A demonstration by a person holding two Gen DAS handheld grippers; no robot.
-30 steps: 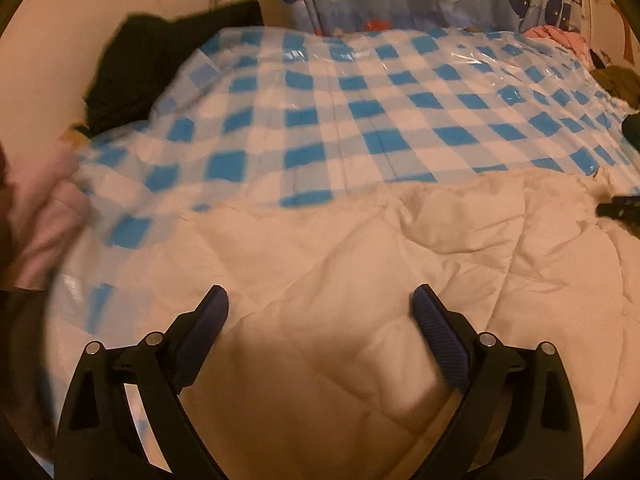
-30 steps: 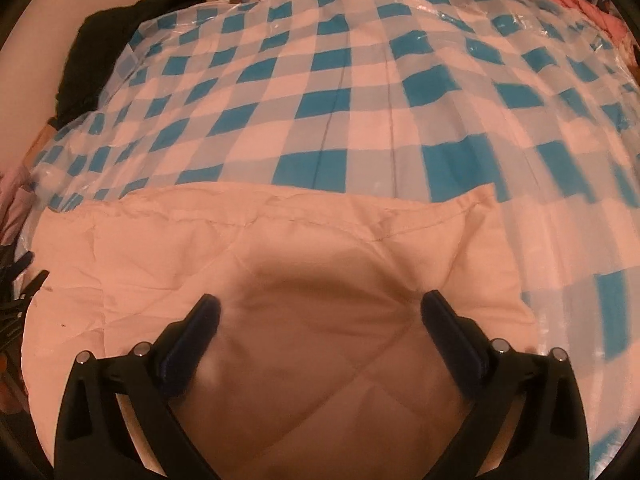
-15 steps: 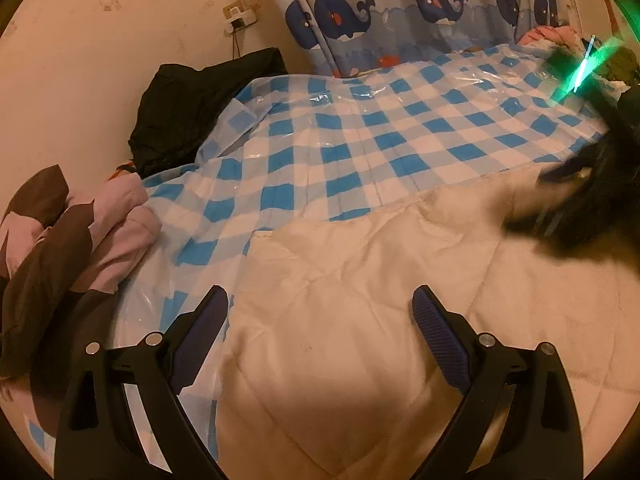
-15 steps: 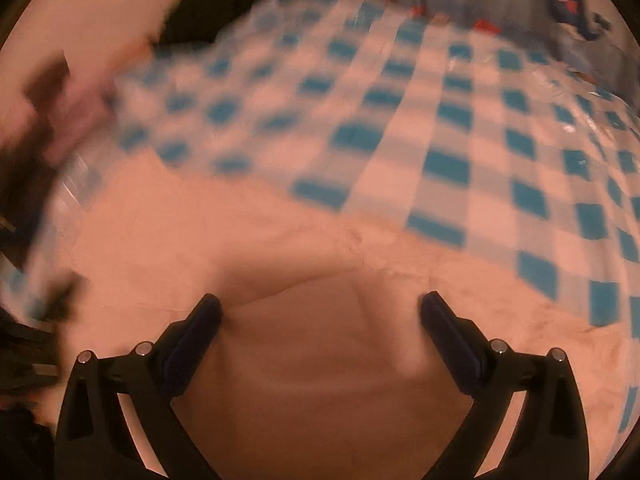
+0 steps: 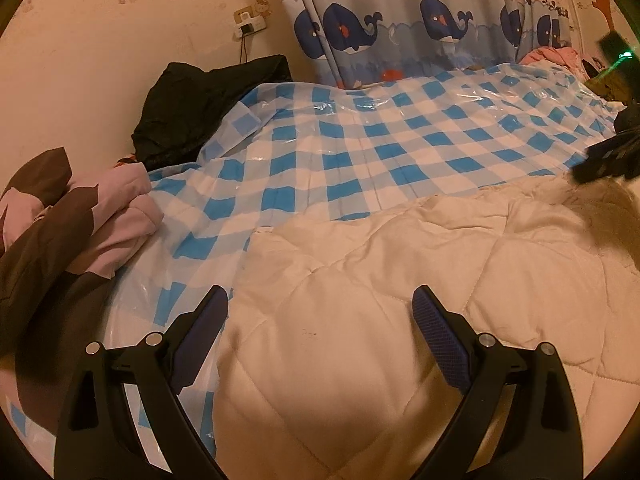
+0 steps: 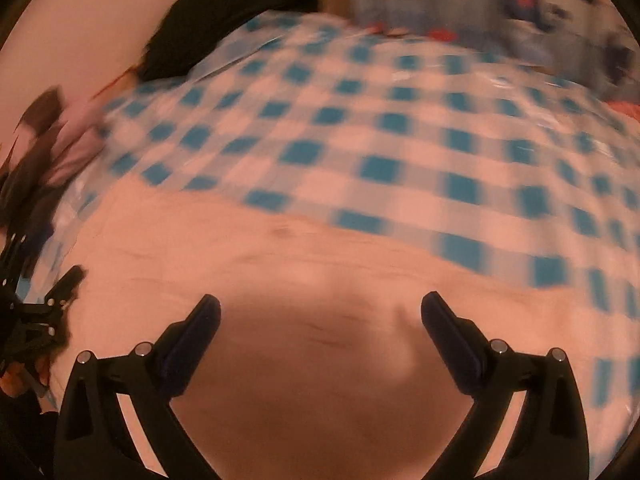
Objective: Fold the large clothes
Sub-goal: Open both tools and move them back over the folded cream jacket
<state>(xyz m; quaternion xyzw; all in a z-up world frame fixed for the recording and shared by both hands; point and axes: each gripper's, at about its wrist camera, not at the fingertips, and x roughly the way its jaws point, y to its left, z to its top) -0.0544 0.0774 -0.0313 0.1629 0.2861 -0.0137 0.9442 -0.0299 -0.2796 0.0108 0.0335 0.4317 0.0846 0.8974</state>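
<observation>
quilted garment: matt cream cloth (stitched) | checked sheet: glossy plastic

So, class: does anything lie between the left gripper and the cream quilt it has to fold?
Nothing visible does. The left gripper is open right above the cream quilt, with only bare quilt between its fingers. The pink-and-brown bundle lies off to the left, clear of it.

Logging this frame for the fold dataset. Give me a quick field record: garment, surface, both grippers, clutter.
garment: cream quilted garment, spread flat, nearest the cameras
surface: blue-and-white checked plastic sheet under it
left gripper: open, over the garment's left edge, holding nothing
right gripper: open, over the garment, view blurred
clutter: black garment by the wall; pink-and-brown garment at left
backdrop: whale-print curtain
</observation>
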